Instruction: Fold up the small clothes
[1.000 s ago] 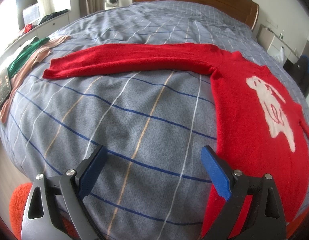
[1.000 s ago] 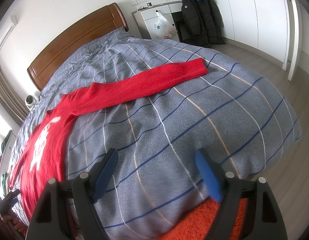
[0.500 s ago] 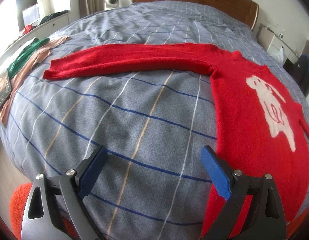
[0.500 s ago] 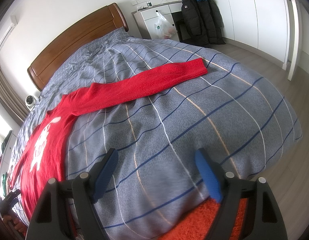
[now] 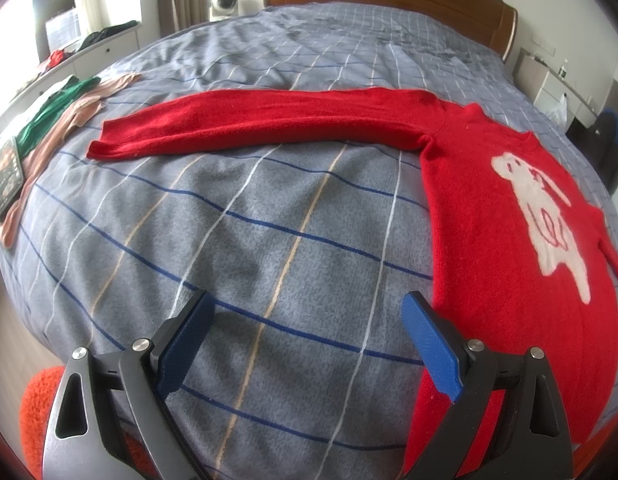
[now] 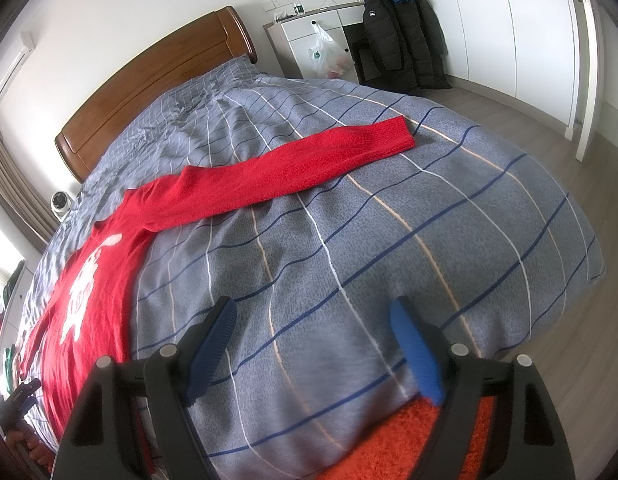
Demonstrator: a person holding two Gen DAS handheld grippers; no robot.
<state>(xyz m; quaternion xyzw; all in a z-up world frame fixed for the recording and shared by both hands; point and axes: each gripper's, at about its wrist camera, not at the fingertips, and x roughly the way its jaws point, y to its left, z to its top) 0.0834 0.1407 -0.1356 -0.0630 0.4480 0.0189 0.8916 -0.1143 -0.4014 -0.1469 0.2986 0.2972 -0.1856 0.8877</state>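
One red sweater [image 5: 509, 216] lies flat on the bed [image 5: 269, 240], its body near the foot edge and both sleeves stretched out sideways, one toward each long side. In the left wrist view one sleeve [image 5: 261, 128] runs left, its cuff stopping short of the bed's left edge; in the right wrist view the other sleeve [image 6: 293, 168] runs right, its cuff well inside the right edge. A white animal figure [image 5: 541, 216] shows on the sweater's front.

Two grippers hover over the foot edge. The left gripper [image 5: 307, 336] has its fingers wide apart with nothing between them, over bare cover just beside the sweater's hem. The right gripper [image 6: 313, 344] likewise stands wide apart and empty, over bare cover to the right of the sweater's body.

Wide stretches of checked cover lie free between each sleeve and the foot edge. At the bed's far left edge sit one pink garment [image 5: 69, 120], one green garment [image 5: 49, 112] and one dark tablet [image 5: 5, 176]. Orange fabric [image 6: 421, 440] shows below the foot edge
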